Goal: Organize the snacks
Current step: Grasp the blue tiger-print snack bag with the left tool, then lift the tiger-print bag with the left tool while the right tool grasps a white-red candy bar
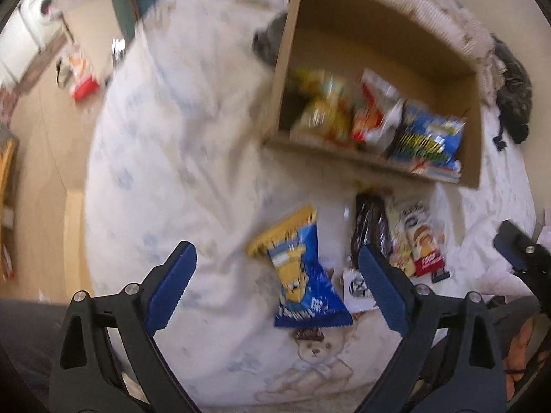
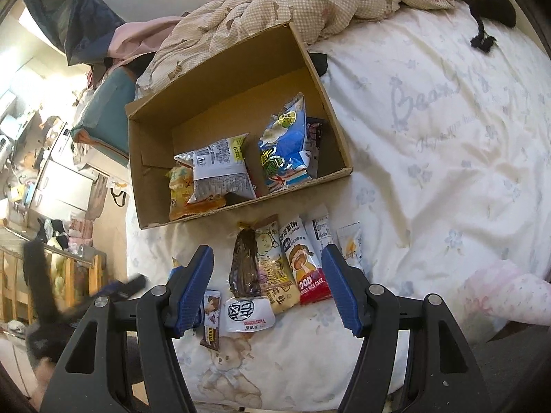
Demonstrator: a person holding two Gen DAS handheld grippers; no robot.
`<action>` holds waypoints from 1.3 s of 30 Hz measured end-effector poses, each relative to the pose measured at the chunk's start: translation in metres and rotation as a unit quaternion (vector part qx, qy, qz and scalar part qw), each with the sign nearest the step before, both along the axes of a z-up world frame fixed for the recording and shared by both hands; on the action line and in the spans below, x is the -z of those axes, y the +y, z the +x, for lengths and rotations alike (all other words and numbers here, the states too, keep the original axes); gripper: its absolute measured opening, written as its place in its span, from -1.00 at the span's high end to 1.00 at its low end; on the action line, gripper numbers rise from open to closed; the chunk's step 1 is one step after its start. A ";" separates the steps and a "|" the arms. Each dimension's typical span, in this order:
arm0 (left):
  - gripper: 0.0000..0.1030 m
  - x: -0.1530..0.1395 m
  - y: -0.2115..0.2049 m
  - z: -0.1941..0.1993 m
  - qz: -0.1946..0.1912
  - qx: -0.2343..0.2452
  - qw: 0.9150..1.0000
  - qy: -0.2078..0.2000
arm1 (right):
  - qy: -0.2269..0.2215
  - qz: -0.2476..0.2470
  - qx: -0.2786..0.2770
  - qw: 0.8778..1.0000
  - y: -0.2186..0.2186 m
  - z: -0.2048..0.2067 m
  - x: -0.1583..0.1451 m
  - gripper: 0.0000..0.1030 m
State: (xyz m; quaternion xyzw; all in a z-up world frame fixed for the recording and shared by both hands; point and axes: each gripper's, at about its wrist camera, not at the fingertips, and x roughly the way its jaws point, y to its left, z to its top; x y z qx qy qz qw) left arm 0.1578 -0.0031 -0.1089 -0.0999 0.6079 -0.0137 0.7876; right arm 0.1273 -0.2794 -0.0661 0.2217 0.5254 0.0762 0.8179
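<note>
Several snack packets lie on a white floral bedsheet (image 2: 430, 144) in front of an open brown cardboard box (image 2: 220, 79) that already holds a silver-grey packet (image 2: 220, 172), a yellow packet (image 2: 180, 189) and a blue crisp bag (image 2: 286, 148). Outside the box, a blue-and-yellow packet (image 1: 303, 275) sits between the spread, empty fingers of the left gripper (image 1: 275, 285), while a dark brown packet (image 2: 245, 265), a cream cartoon packet (image 2: 275, 275) and a red-bottomed one reading "SWEET RICE CAKE" (image 2: 306, 268) lie between the right gripper's (image 2: 267, 289) equally parted, empty fingers (the left view is motion-blurred). A beige checked quilt (image 2: 292, 3) is bunched behind the box.
</note>
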 end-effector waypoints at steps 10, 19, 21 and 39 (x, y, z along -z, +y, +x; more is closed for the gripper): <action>-0.73 0.055 -0.034 0.002 0.019 0.023 0.997 0.073 | 0.008 0.008 0.023 1.000 -0.014 0.001 0.004 -0.33; 0.52 0.052 -0.037 -0.004 0.043 0.048 0.995 0.070 | 0.017 0.011 0.042 0.999 -0.020 0.006 0.008 -0.33; 0.54 0.042 -0.035 -0.007 0.032 0.051 0.996 0.062 | 0.019 0.011 0.043 0.999 -0.021 0.006 0.009 -0.33; 0.54 -0.019 -0.011 -0.013 0.028 0.022 0.999 -0.016 | 0.055 -0.100 -0.002 0.994 0.010 0.018 0.033 -0.32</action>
